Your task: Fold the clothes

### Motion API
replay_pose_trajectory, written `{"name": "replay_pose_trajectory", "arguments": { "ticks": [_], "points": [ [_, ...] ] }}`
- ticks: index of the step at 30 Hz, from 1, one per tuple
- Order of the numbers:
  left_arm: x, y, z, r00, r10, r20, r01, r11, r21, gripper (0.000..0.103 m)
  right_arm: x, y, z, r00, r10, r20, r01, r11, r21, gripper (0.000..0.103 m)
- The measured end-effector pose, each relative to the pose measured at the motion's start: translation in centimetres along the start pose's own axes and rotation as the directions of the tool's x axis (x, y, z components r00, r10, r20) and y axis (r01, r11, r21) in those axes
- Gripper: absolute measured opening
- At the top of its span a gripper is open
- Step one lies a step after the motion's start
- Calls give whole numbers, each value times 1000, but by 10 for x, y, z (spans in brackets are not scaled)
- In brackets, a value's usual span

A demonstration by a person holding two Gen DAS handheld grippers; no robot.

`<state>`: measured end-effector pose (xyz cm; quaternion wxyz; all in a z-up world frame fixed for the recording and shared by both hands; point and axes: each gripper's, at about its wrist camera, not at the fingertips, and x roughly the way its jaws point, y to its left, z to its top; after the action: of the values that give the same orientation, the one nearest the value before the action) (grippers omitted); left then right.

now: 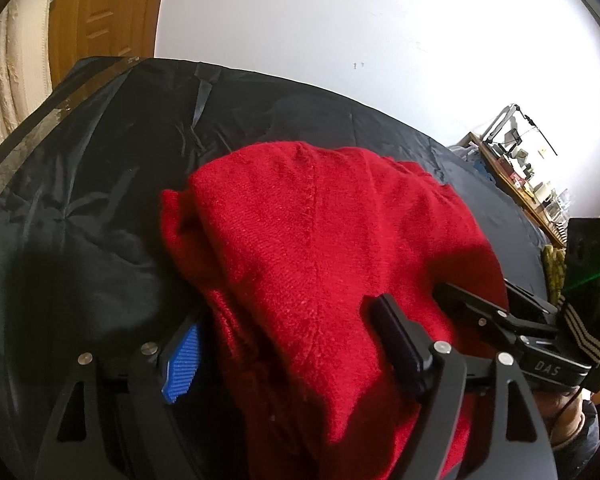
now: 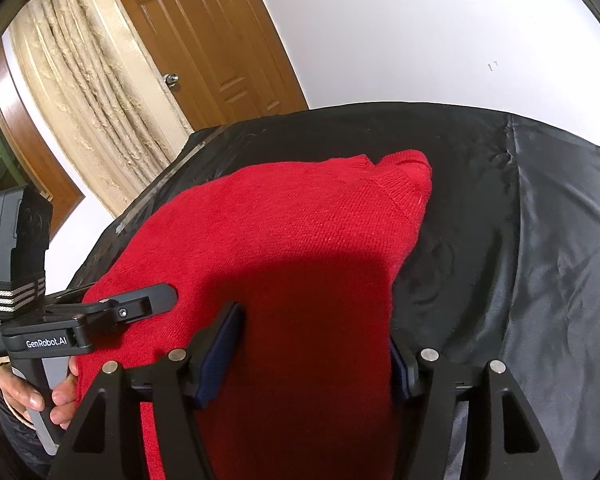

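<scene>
Red knit sweater [image 1: 320,248] on black cloth [image 1: 80,200] — left gripper [image 1: 292,354] and right gripper [image 2: 314,354] both wide, straddling its folds.

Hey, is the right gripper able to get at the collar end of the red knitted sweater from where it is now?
Probably not yet: the right gripper straddles the red knitted sweater at its near end, and the collar end lies at the far side.

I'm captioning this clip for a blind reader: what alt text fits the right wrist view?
A red sweater lies on a black cloth, with the right gripper open, one finger on each side of its near edge. The left gripper reaches over the sweater from the left; a wooden door and cream curtain stand behind.
</scene>
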<state>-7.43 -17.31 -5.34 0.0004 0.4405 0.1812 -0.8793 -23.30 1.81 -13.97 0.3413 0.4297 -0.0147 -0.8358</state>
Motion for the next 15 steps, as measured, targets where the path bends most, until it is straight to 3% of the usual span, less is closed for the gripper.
{"name": "replay_pose_trajectory", "arguments": {
  "ticks": [8, 15],
  "points": [
    [6, -11, 4, 1000, 17, 8, -17, 1000, 0, 86, -1, 0, 0, 1000, 8, -2, -8, 1000, -3, 70],
    [9, -13, 4, 999, 49, 21, -49, 999, 1, 95, -2, 0, -1, 1000, 14, -4, -15, 1000, -10, 72]
  ]
}}
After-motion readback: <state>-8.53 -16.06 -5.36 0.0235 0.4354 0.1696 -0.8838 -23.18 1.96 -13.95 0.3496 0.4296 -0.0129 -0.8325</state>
